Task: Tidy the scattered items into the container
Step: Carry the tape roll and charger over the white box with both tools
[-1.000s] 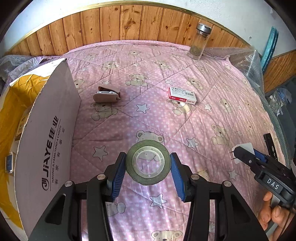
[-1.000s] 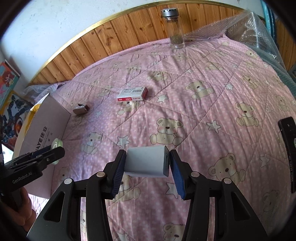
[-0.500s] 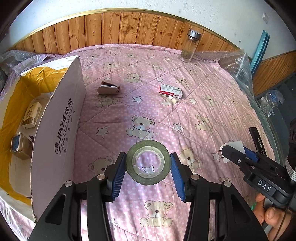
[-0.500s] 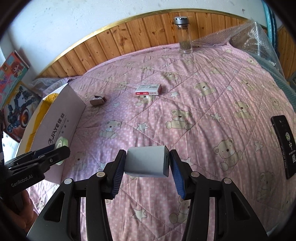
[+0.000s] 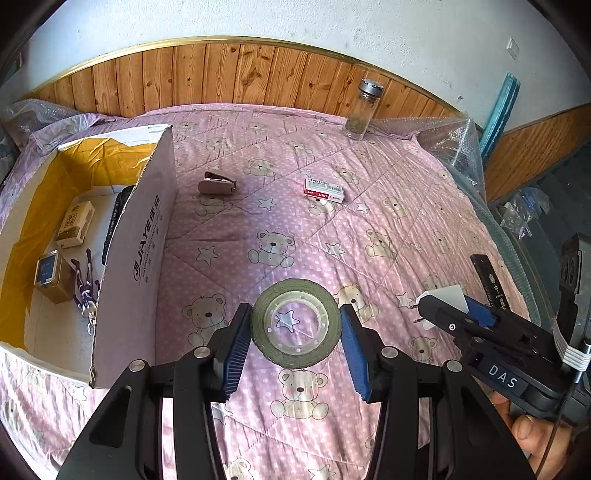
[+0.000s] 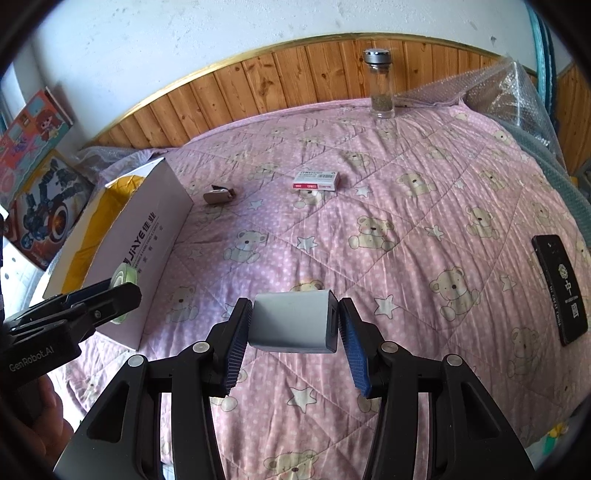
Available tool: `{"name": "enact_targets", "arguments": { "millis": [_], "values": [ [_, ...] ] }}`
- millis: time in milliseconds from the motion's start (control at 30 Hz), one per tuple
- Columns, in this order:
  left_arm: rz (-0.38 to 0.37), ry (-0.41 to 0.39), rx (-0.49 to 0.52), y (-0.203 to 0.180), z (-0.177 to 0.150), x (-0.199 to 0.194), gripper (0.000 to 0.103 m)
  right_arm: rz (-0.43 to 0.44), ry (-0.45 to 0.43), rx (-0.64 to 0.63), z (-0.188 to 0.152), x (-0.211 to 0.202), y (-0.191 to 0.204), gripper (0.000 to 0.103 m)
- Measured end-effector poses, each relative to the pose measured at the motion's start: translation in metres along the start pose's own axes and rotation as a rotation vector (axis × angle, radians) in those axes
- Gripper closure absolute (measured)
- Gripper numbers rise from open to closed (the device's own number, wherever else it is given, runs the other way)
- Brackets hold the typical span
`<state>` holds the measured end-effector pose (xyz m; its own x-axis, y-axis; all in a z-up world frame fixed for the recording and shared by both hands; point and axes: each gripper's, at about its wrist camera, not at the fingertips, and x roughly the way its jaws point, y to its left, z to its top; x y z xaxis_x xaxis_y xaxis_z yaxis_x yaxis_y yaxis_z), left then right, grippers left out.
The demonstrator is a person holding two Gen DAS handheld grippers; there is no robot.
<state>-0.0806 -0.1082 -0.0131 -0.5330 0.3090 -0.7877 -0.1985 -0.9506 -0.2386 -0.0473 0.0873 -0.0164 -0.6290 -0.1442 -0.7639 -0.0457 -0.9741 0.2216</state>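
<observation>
We hold the tape roll [image 5: 295,322] clenched in our left gripper [image 5: 293,334] above the quilt [image 5: 369,229], beside the cardboard box [image 5: 147,236], while our right gripper [image 6: 293,332] grasps a grey charger block [image 6: 291,321]. Carried too low, we judge the roll could clip the box's tall near wall and slip loose.

A white wall [image 5: 295,18] stands at the back, rough and a little stained. Below it runs wood panelling [image 5: 221,74] with a thin gold strip on top. A pink quilt [image 6: 406,229] with bears and stars covers the bed. Bubble wrap [image 6: 509,88] lies at the far right corner. Daylight falls bright on the quilt.
</observation>
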Motion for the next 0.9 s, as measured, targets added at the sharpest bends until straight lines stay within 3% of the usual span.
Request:
{"name": "enact_targets", "arguments": {
  "millis": [900],
  "values": [
    [0.021, -0.068, -0.037, 0.026, -0.008, -0.049, 0.054, 0.038, -0.053, -0.103, 0.005, -0.036, 0.061, 0.053]
  ]
}}
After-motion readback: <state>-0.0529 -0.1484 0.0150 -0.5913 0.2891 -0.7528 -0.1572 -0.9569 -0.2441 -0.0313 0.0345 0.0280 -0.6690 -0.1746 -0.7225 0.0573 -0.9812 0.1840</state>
